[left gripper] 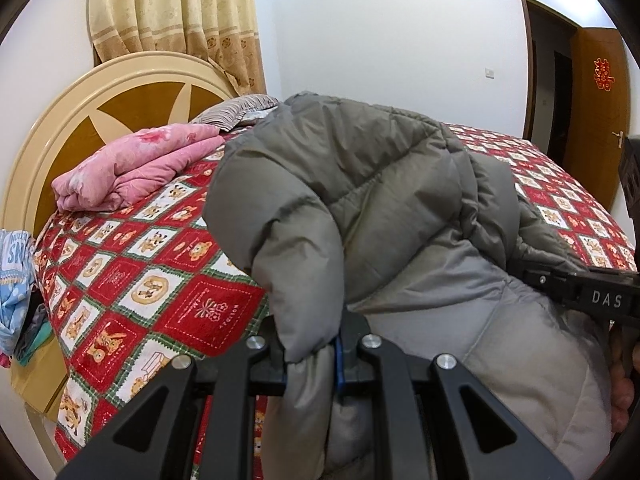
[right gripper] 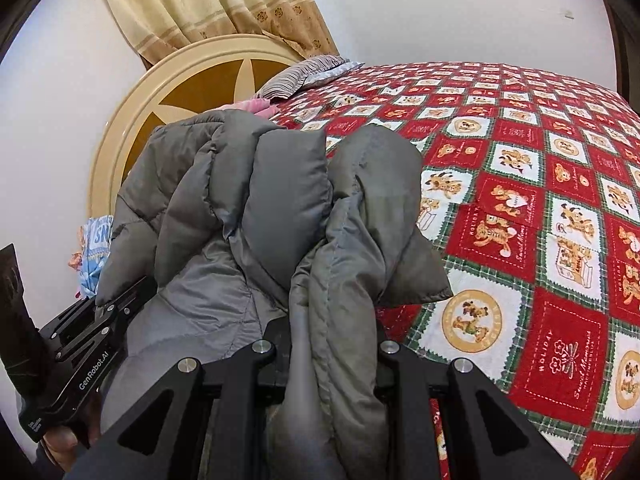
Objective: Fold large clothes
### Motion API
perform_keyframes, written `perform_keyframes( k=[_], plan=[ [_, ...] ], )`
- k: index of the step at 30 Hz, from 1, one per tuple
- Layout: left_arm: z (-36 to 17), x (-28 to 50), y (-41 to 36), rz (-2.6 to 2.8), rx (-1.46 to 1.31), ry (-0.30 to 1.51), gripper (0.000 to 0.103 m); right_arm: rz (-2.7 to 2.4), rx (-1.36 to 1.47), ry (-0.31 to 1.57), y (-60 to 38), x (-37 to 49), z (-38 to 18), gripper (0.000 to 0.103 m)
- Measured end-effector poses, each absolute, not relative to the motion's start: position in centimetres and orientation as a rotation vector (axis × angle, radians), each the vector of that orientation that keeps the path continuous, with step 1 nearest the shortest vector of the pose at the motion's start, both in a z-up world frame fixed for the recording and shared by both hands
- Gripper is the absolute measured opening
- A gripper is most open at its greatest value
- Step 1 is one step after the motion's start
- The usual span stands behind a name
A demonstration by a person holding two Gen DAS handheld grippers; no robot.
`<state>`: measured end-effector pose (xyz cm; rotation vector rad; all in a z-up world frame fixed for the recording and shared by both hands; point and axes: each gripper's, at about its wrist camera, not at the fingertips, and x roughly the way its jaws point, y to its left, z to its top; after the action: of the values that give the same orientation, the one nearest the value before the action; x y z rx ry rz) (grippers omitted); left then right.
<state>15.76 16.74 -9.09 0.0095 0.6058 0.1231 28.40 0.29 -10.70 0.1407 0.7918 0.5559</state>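
Observation:
A grey puffer jacket (left gripper: 360, 184) hangs bunched between both grippers above the bed. My left gripper (left gripper: 311, 354) is shut on a padded fold of it near a cuffed edge. In the right wrist view the same jacket (right gripper: 248, 208) drapes forward, and my right gripper (right gripper: 330, 344) is shut on a thick gathered edge of the fabric. The right gripper's black body (left gripper: 592, 296) shows at the right edge of the left wrist view. The left gripper's body (right gripper: 88, 344) appears at lower left of the right wrist view, with a hand under it.
The bed's red checked cover (right gripper: 520, 208) with bear prints spreads ahead and to the right. A folded pink quilt (left gripper: 132, 168) and a striped pillow (left gripper: 236, 110) lie by the round headboard (left gripper: 72, 120). Clothes (left gripper: 16, 284) are piled beside the bed; a wooden door (left gripper: 596, 120) stands far right.

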Motion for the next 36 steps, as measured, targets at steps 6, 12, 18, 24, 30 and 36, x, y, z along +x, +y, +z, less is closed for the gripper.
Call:
perform_keyframes(
  k=[6,12,18,24,30,36],
  plan=[
    [-9.6,16.0,16.6,0.137,0.032,0.61,0.017,0.551,0.138,0.809,0.6,28.9,-11.4,0.019],
    [-10.2,16.3,17.0,0.162,0.032,0.623,0.032,0.549,0.14,0.824,0.7,29.2,-12.0,0.019],
    [-11.0,16.6,17.3,0.174,0.03,0.638,0.042,0.538,0.138,0.846,0.9,29.7,-12.9,0.021],
    [-11.3,16.8,17.5,0.186,0.014,0.652,0.061,0.511,0.125,0.891,0.9,30.5,-13.9,0.035],
    [-10.5,15.9,17.8,0.194,0.003,0.661,0.073,0.496,0.156,0.892,0.0,30.1,-13.3,0.039],
    [-5.9,11.9,18.8,0.219,-0.034,0.541,0.092,0.451,0.169,0.785,-1.5,26.1,-8.7,0.046]
  ],
)
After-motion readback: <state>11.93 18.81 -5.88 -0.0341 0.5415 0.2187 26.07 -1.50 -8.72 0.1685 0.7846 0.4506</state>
